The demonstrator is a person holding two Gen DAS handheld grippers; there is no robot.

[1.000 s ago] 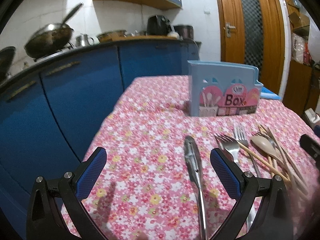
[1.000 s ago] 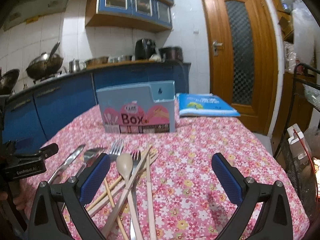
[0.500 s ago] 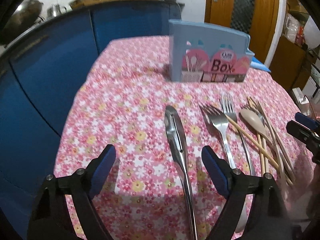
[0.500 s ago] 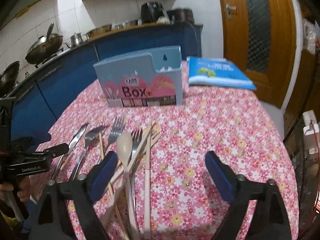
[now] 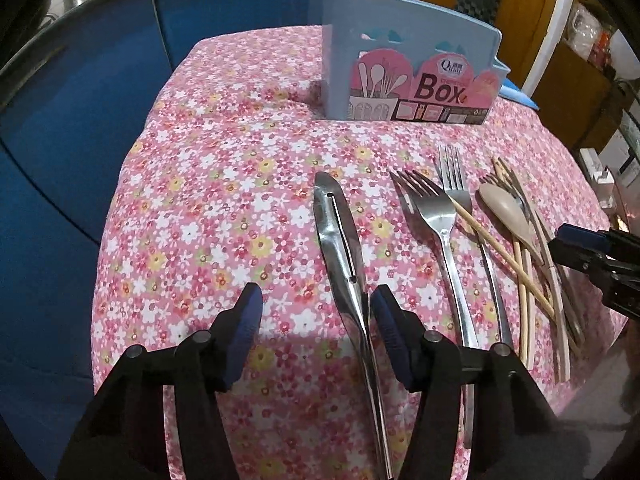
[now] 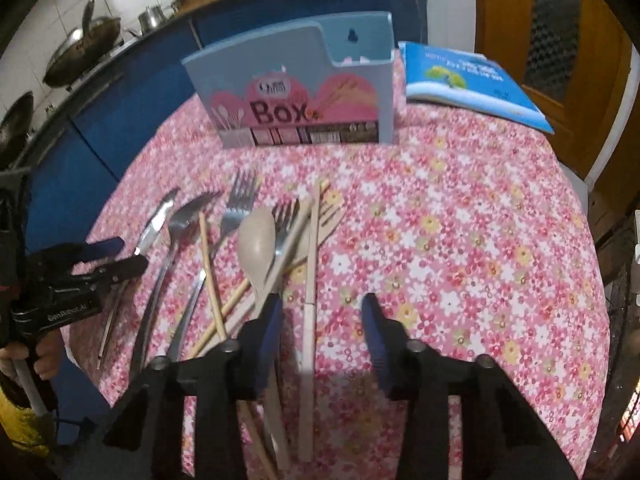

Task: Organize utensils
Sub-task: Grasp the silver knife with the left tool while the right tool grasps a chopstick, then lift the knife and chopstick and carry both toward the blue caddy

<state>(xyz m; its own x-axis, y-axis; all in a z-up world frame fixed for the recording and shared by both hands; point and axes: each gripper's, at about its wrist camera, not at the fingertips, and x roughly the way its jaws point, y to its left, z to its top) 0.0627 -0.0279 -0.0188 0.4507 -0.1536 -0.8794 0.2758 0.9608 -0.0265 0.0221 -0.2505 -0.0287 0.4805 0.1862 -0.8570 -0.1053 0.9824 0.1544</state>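
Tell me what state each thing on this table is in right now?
Left tool: closing, knife handle between its pads, not yet pinched.
Right tool: closing over a pale utensil handle, not yet pinched.
Knife: lying flat on the tablecloth.
Spoon: lying on the utensil pile.
Box: standing upright.
Booklet: lying closed.

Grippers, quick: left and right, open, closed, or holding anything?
Left gripper: open, closing around the knife, not gripping it yet.
Right gripper: open, closing around the pale utensil handle, not gripping it yet.
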